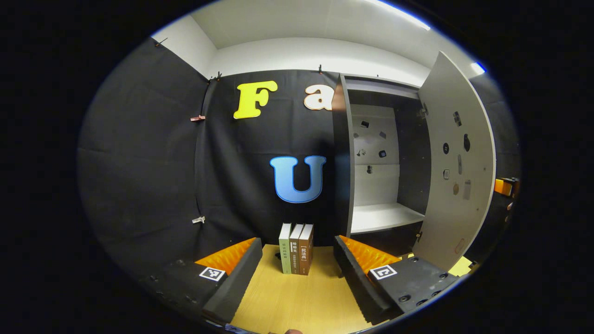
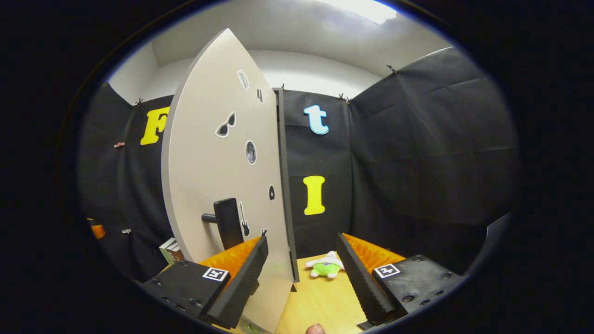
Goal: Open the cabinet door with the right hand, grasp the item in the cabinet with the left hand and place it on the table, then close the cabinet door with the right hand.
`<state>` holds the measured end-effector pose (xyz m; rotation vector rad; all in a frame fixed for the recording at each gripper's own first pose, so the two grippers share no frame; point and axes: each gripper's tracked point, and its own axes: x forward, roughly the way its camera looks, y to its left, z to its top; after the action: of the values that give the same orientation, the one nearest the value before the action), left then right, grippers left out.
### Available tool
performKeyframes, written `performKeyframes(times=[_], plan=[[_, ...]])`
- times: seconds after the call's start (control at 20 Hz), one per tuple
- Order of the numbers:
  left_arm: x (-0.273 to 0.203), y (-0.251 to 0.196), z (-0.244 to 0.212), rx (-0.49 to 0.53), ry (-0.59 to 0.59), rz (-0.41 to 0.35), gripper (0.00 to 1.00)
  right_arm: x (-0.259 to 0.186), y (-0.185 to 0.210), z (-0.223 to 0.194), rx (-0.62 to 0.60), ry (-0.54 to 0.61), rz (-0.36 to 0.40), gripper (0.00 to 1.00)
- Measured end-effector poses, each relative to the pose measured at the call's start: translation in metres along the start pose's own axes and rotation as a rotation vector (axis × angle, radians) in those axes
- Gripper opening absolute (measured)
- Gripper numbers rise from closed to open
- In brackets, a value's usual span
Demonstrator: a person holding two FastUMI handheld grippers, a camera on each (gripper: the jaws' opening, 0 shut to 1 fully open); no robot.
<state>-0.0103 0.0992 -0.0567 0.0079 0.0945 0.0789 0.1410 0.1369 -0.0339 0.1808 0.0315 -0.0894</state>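
The right gripper [image 2: 301, 273] hangs spread and empty, the flat grey cabinet door [image 2: 222, 185] just left of it, its black bar handle [image 2: 227, 222] upright. The left gripper [image 1: 297, 273], also spread, faces three upright books [image 1: 297, 248]. A soft green plush toy [image 2: 327, 266] lies on the smooth wooden table [image 2: 320, 301].

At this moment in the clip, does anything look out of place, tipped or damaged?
Nothing looks damaged or spilled. The cabinet door stands wide open and the shelf inside is bare. Three books stand upright on the table. A small plush toy lies on the table beside the cabinet, which fits the task.
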Motion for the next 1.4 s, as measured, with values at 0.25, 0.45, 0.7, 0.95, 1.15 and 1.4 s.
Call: performKeyframes(times=[0.25,0.45,0.7,0.95,1.15,1.4], plan=[[0.001,0.001,-0.003,-0.001,0.007,0.007,0.97,0.013,0.046,-0.009,0.017,0.029,0.085,0.98],[0.002,0.004,-0.003,-0.006,0.008,0.015,0.97,0.009,0.085,-0.021,0.01,0.061,0.18,0.98],[0.003,0.006,-0.004,-0.012,0.013,0.019,0.98,0.004,0.098,-0.027,-0.016,0.071,0.231,0.98],[0.004,0.003,-0.006,-0.011,0.019,0.017,0.97,0.005,0.094,-0.028,-0.009,0.077,0.216,0.98],[0.004,-0.002,-0.007,-0.006,0.025,0.016,0.97,0.006,0.082,-0.03,-0.025,0.078,0.2,0.98],[0.002,-0.01,-0.002,0.002,0.019,0.012,0.97,0.002,0.078,-0.027,-0.036,0.076,0.193,0.98]])
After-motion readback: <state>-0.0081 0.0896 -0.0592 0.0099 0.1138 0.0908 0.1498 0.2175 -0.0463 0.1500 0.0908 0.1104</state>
